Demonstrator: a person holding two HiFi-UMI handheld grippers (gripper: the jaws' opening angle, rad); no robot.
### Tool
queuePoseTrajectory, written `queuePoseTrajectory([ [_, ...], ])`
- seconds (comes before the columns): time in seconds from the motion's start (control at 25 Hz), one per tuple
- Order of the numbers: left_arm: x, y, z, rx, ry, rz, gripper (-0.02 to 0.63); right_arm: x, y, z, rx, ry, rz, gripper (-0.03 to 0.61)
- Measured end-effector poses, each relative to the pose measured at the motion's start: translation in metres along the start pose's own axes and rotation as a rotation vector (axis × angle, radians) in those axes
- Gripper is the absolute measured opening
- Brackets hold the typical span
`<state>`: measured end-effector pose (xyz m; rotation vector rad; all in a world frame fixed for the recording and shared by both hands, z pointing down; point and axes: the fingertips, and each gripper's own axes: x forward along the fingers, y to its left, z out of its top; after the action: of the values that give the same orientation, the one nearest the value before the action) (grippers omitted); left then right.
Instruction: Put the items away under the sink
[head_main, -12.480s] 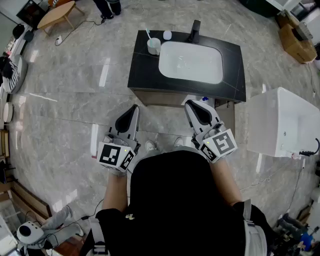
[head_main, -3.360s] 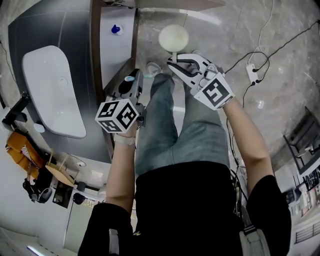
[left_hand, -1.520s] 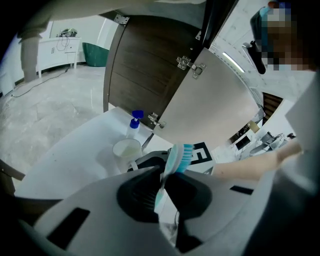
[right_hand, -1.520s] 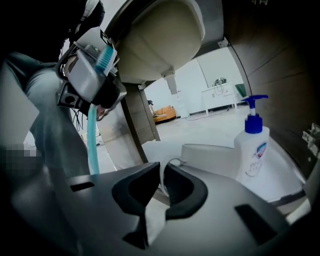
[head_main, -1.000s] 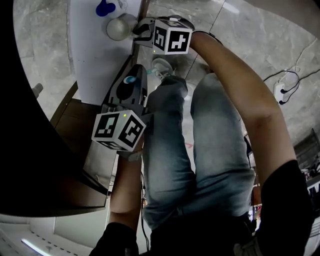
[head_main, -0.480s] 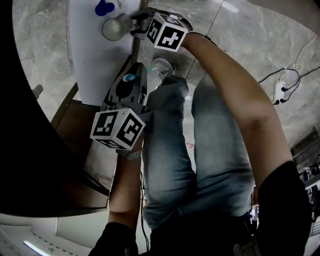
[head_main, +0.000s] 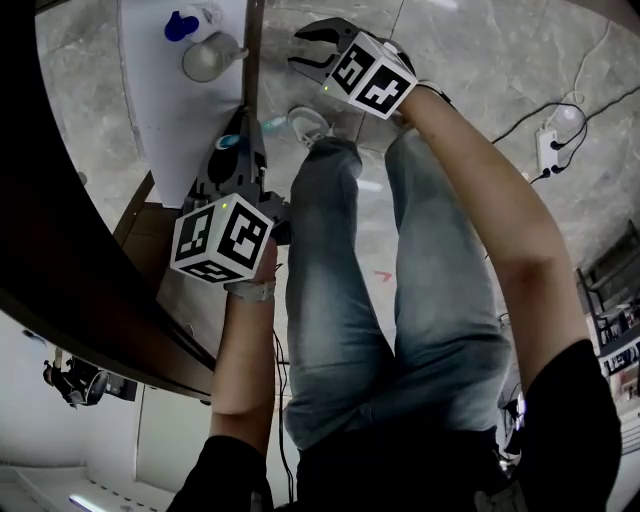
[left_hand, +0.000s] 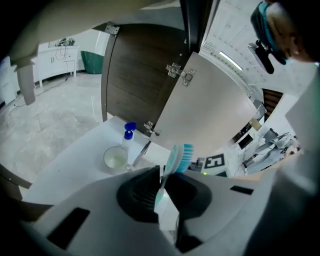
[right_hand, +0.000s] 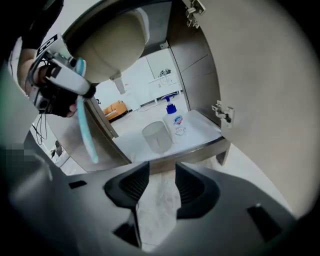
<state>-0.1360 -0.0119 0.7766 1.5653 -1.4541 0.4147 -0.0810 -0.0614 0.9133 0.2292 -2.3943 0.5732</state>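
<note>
Left tongs (left_hand: 161, 175) in your hand clamped on toothbrush (left_hand: 176, 156), bristle end up, facing cabinet shelf (left_hand: 75, 155). Your right tongs (right_hand: 161, 172) just opened wide, nothing between. Cup (right_hand: 156, 136) stands on shelf beside soap bottle (right_hand: 174, 120).

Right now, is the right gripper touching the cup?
Apart. The right gripper view shows the right gripper, its fingers just opened and empty, stopping short of the shelf edge, while the cup stands further back on it.

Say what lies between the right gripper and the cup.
Right gripper view: only bare floor and the shelf's front edge. The right gripper has just been opening, jaws empty.
</note>
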Motion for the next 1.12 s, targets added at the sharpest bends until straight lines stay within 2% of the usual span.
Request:
queuePoseTrajectory([
  [0.16, -0.010, -0.001, 0.018, 0.039, -0.055, 0.069, 0.038, -0.048, 0.010, -0.013, 0.061, 0.007, -0.024, 0.178],
  [0.44, -0.012, 0.018, 0.052, 0.019, -0.151, 0.178, 0.038, -0.112, 0.026, -0.004, 0.169, -0.045, -0.074, 0.164],
  [0.52, -0.012, 0.025, 0.064, 0.013, -0.175, 0.206, 0.038, -0.121, 0.031, -0.002, 0.198, -0.058, -0.085, 0.163],
  [0.72, -0.001, 0.038, 0.088, 0.041, -0.228, 0.253, 0.038, -0.137, 0.039, 0.000, 0.178, -0.049, -0.095, 0.163],
  [0.84, 0.011, 0.049, 0.091, 0.066, -0.247, 0.276, 0.038, -0.141, 0.036, 0.002, 0.188, -0.065, -0.109, 0.163],
  [1.12, 0.047, 0.084, 0.087, 0.047, -0.248, 0.347, 0.038, -0.148, 0.022, -0.001, 0.262, -0.143, -0.164, 0.158],
])
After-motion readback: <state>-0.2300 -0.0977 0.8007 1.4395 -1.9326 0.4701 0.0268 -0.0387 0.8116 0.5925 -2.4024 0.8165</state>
